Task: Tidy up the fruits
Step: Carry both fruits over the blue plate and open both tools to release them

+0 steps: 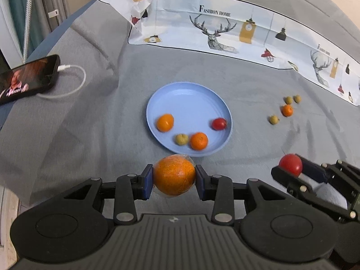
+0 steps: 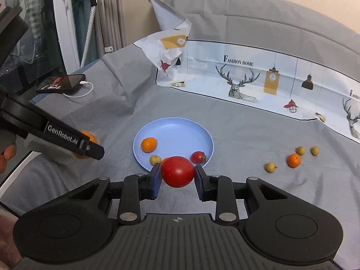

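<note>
- The left gripper (image 1: 174, 175) clenched a large orange (image 1: 174, 174) at lower centre of its view, just short of the blue plate (image 1: 157, 103).
- The right gripper (image 2: 177, 175) clenched a tomato (image 2: 178, 171) at lower centre.
- The orange looked firm, its plastic wrap probably slippery; the tomato was likely soft and bruisable, best held lightly across its middle.

Soft, even indoor light, moderately bright; no hard glare. Faint shadows under the blue plate (image 1: 222, 110) and the gripper bodies at the lower frame. Strong fisheye bending: pillow edge curves, corners go dark. Motion blur smears the plate's fruit in the left wrist view; the phone (image 1: 27, 78) screen at left edge glows, unsharp.
</note>
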The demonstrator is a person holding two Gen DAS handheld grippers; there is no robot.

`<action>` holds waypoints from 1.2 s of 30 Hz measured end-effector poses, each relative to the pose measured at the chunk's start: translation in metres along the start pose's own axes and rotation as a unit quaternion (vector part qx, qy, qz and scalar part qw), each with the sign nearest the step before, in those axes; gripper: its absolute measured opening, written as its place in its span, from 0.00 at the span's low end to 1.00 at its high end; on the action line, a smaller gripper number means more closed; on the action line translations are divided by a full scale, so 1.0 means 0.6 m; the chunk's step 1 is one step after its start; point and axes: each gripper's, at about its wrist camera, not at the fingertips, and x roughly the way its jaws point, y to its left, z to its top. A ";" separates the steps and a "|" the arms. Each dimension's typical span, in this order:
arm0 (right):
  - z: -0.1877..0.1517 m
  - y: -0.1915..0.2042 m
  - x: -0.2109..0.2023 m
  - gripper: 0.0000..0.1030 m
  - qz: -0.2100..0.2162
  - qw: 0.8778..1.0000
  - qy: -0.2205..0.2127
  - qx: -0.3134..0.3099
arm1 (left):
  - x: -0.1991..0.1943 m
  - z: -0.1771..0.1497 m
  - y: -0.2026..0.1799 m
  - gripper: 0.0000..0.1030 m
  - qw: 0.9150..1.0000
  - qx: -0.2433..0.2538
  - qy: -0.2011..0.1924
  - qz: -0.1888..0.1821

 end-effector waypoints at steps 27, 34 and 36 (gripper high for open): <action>0.032 -0.035 0.305 0.32 0.002 0.996 0.085 -0.022 | 0.294 0.157 -0.023 0.45 0.996 0.058 0.062 0.030; 0.064 -0.036 0.277 0.77 0.000 0.998 0.059 -0.015 | 0.216 0.157 -0.015 1.00 0.998 0.062 0.012 0.031; 0.067 -0.038 0.248 0.85 -0.004 0.998 0.054 -0.010 | 0.179 0.139 -0.012 1.00 0.998 0.054 -0.003 0.043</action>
